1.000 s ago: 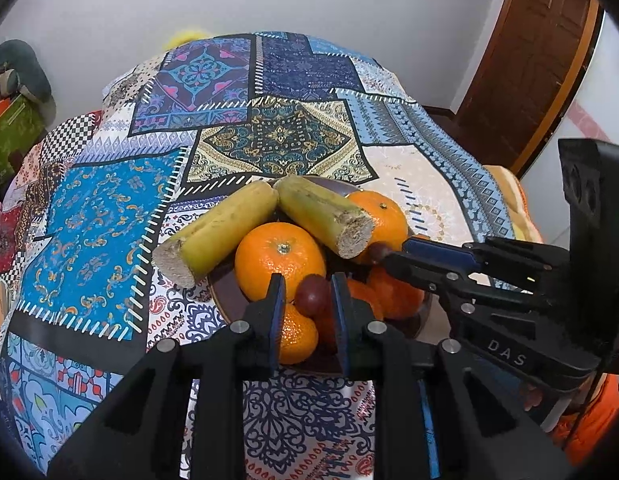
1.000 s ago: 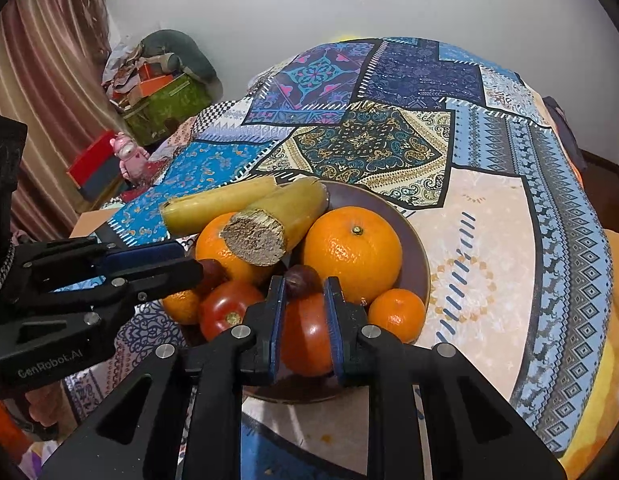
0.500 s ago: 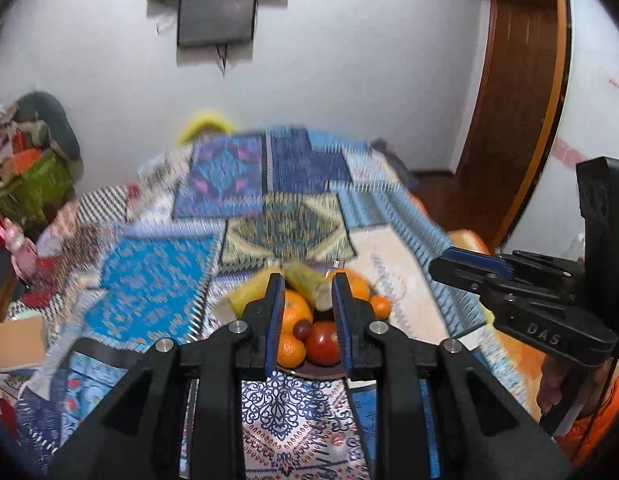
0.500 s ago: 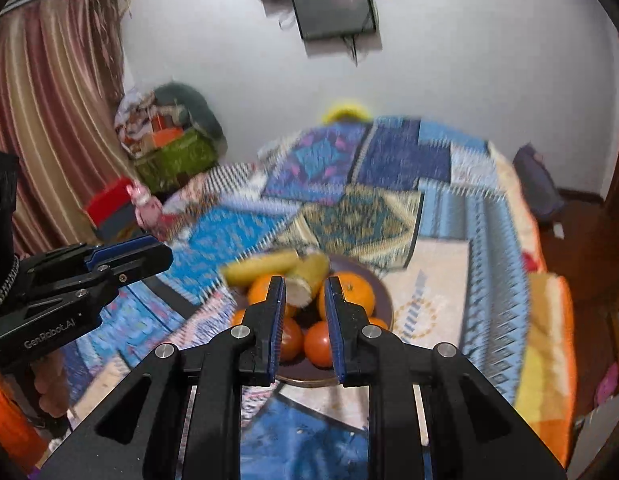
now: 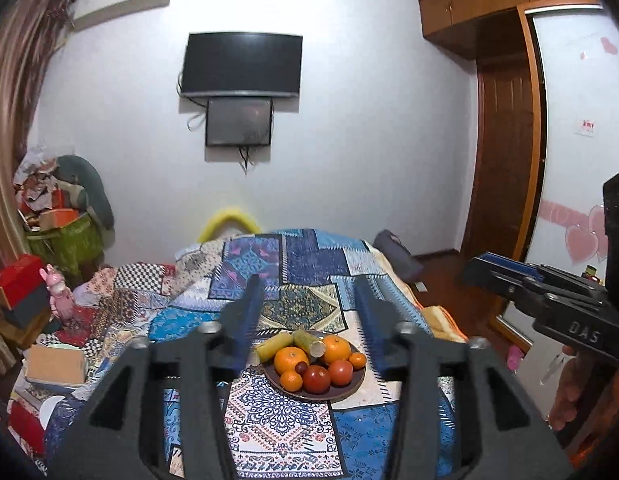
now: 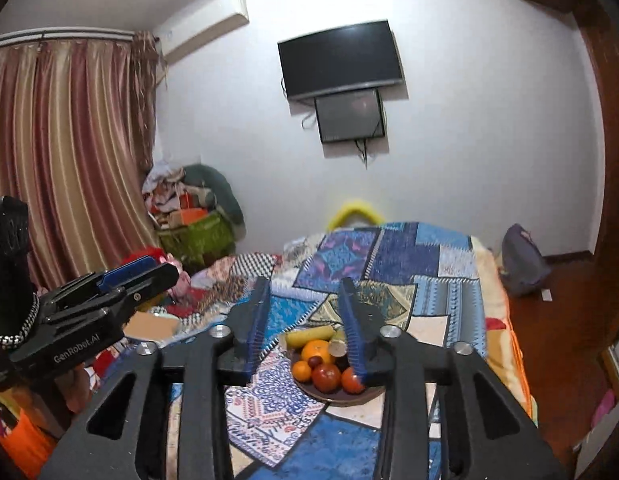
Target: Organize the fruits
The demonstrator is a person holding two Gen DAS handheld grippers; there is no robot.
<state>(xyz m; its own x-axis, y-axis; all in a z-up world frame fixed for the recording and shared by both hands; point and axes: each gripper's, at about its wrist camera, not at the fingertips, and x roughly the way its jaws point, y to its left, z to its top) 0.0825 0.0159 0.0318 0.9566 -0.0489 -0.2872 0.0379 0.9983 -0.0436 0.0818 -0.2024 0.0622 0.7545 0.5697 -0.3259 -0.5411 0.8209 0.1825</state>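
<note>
A brown plate (image 5: 351, 385) sits on the patchwork bedspread (image 5: 293, 264). It holds two banana pieces (image 5: 271, 346), oranges (image 5: 290, 360), two tomatoes (image 5: 316, 378) and small dark grapes (image 5: 300, 367). The plate also shows in the right wrist view (image 6: 349, 398). My left gripper (image 5: 307, 284) is open and empty, raised well back from the plate. My right gripper (image 6: 303, 286) is open and empty, also raised and back. Each gripper shows at the side of the other's view.
A cardboard box (image 5: 57, 364) and cluttered things lie at the bed's left. A green basket (image 5: 65, 240) stands in the left corner by a curtain (image 6: 69, 152). A TV (image 5: 241, 62) hangs on the far wall. A wardrobe (image 5: 505, 160) and a bag (image 6: 523, 260) are right.
Both grippers pulled up and far back from the plate and opened wide. A grape seen between the left fingers a second ago now lies on the plate.
</note>
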